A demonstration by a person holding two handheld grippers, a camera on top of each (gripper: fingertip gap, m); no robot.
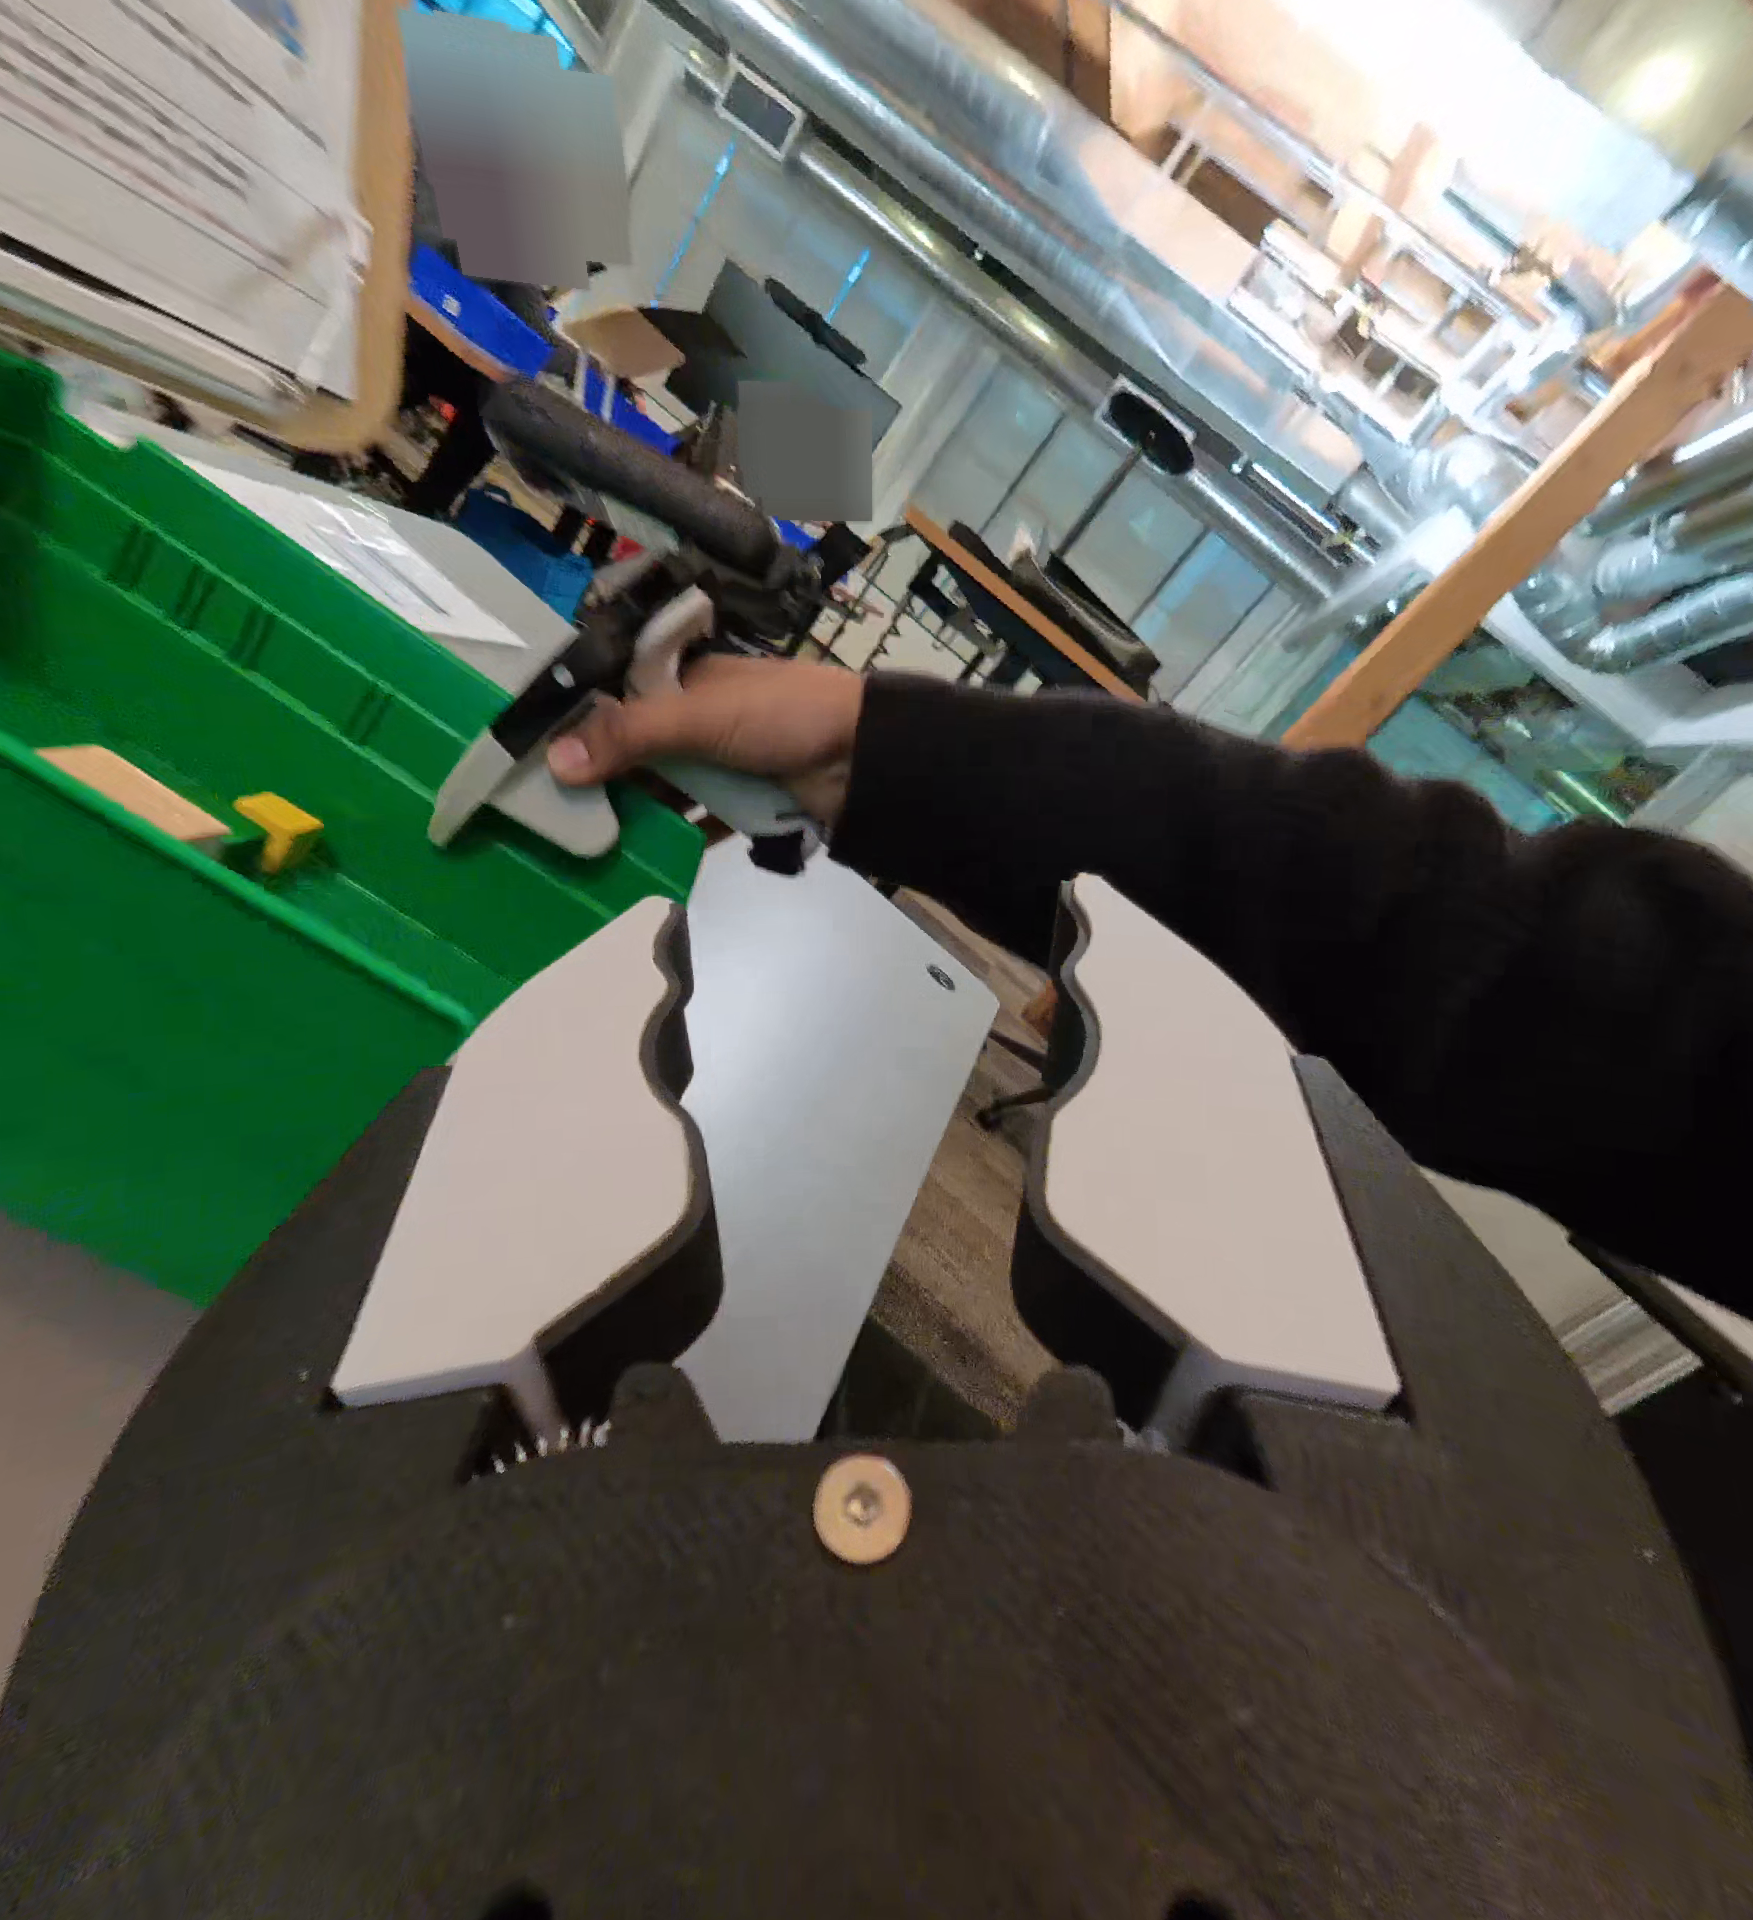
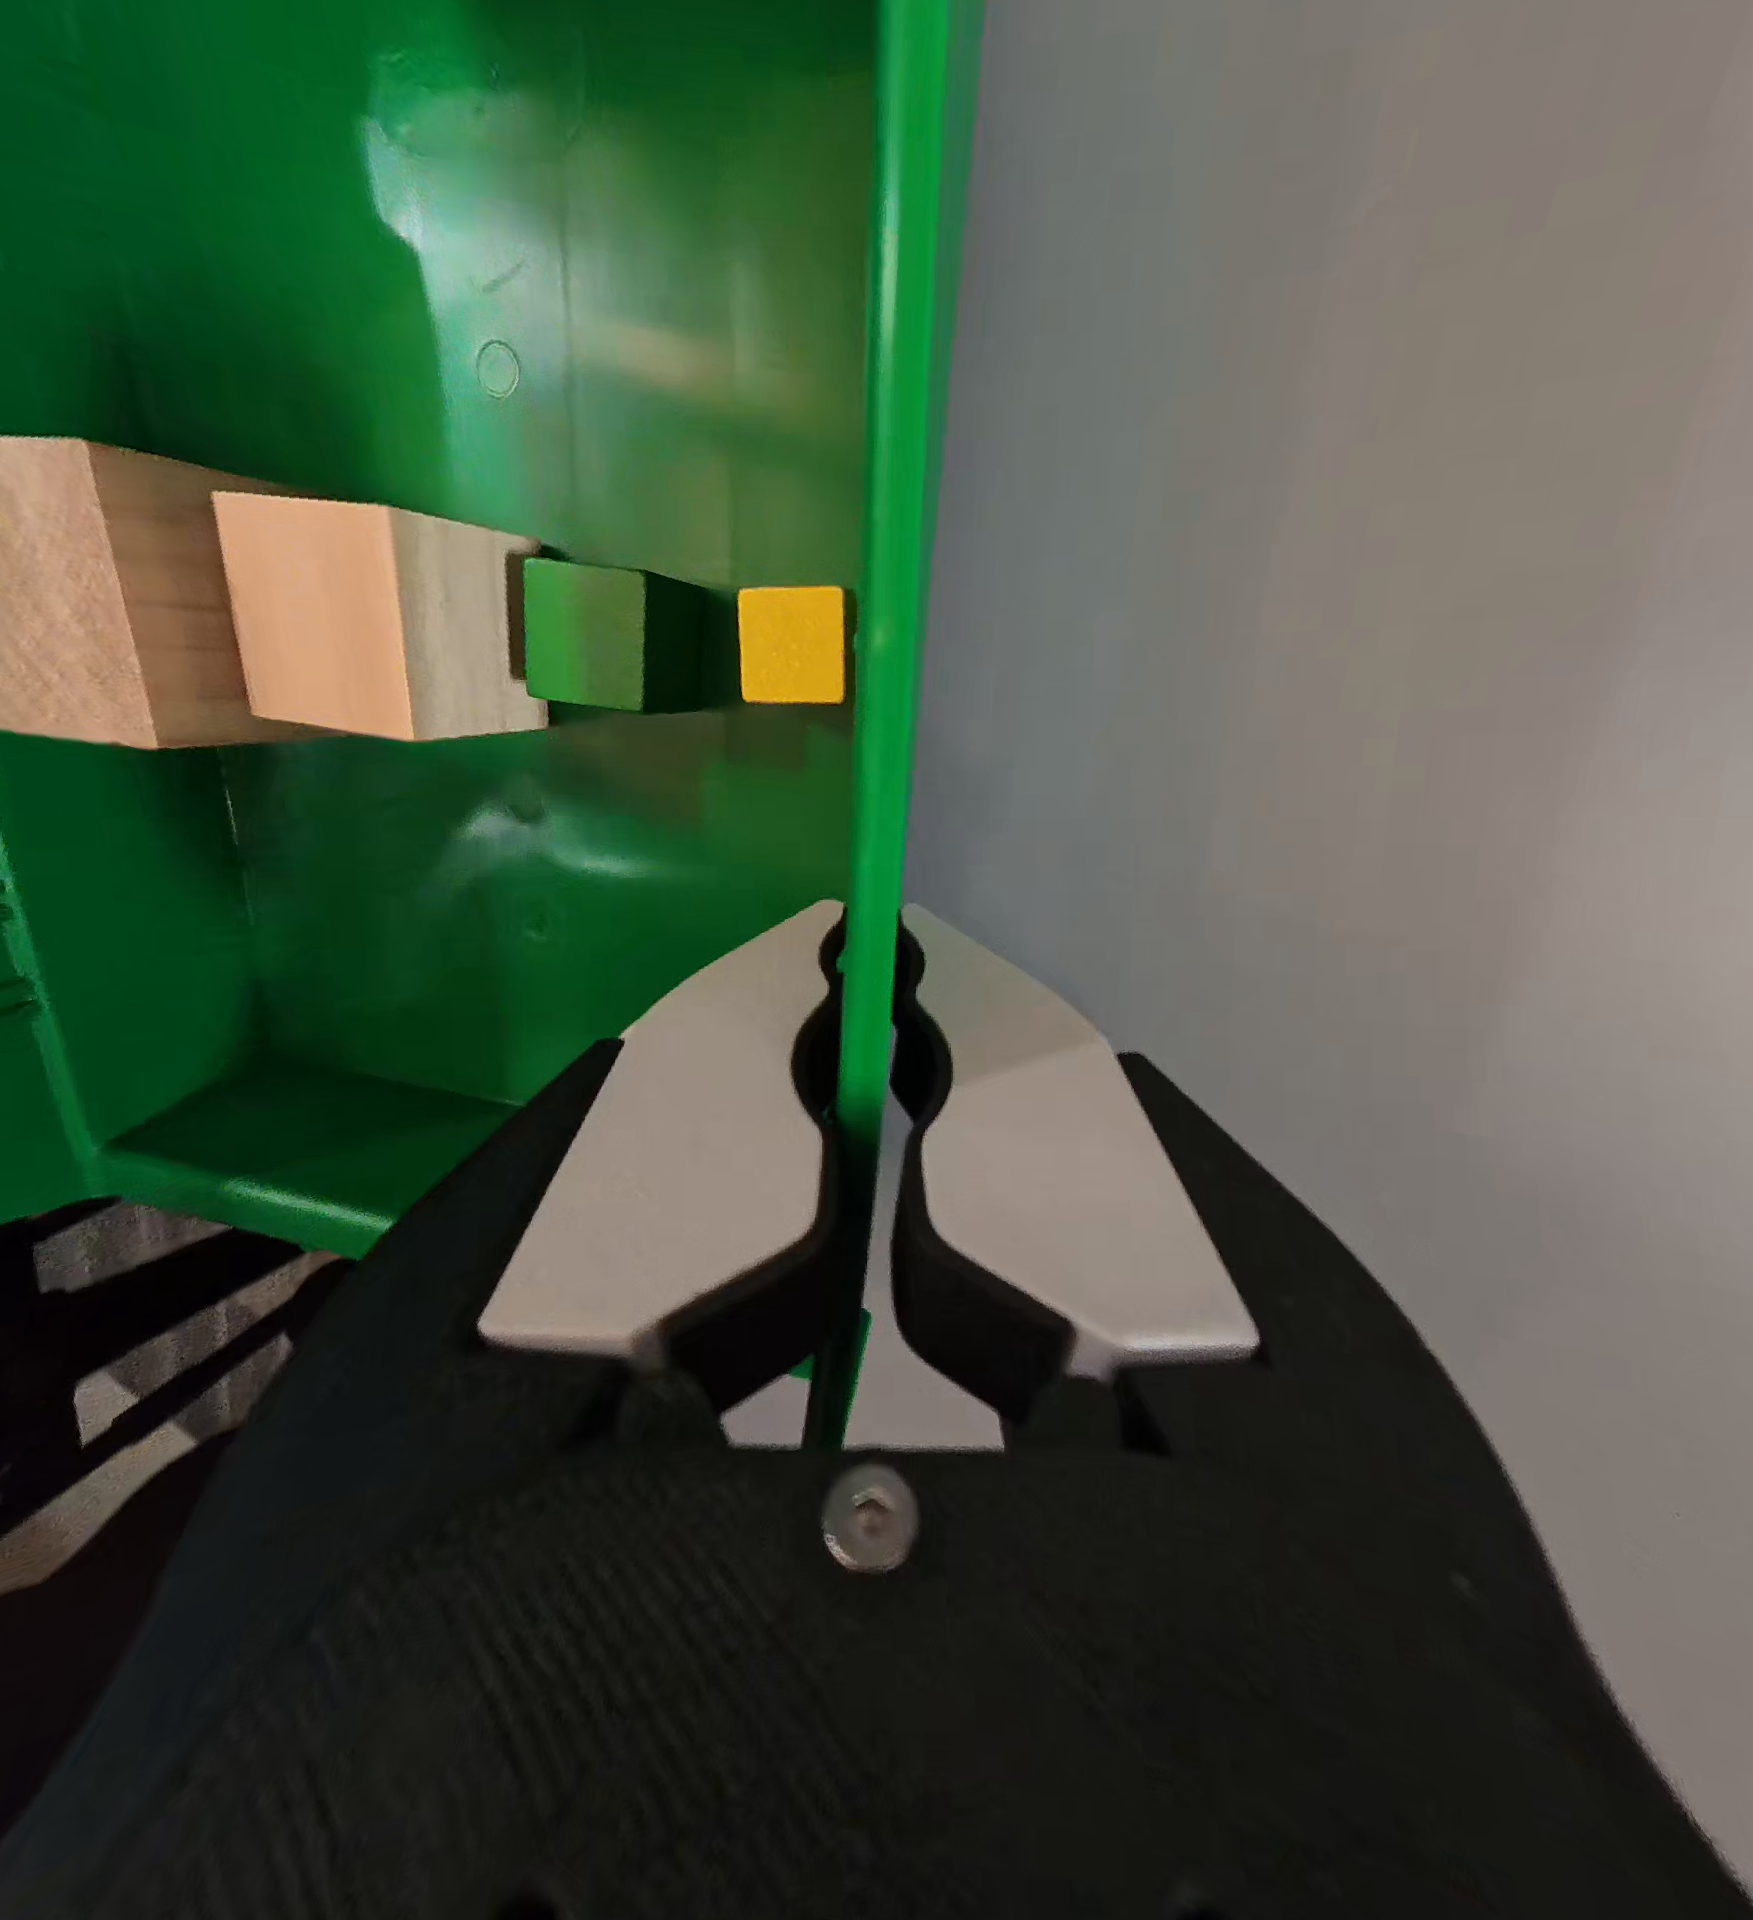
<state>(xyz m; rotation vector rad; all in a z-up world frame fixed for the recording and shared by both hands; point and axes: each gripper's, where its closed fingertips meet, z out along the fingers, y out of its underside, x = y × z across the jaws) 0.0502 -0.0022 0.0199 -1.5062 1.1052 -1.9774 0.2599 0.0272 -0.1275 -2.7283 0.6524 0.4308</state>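
Observation:
My right gripper (image 2: 870,920) is shut on the side wall of a green plastic bin (image 2: 893,416), one finger inside and one outside. In the bin lie two pale wooden blocks (image 2: 321,613), a small green block (image 2: 586,644) and a yellow block (image 2: 791,644) against that wall. In the left wrist view the right gripper (image 1: 524,816), held by a hand (image 1: 737,717), clamps the bin's (image 1: 124,1039) rim near the yellow block (image 1: 280,826) and a wooden block (image 1: 129,795). My left gripper (image 1: 872,925) is open and empty, off the bin's corner above the table edge.
The bin stands on a light grey table (image 2: 1371,727). A person's arm in a black sleeve (image 1: 1319,935) crosses in front of my left gripper. Beyond the table are desks, blue crates (image 1: 482,312), a wooden post (image 1: 1537,499) and ceiling ducts.

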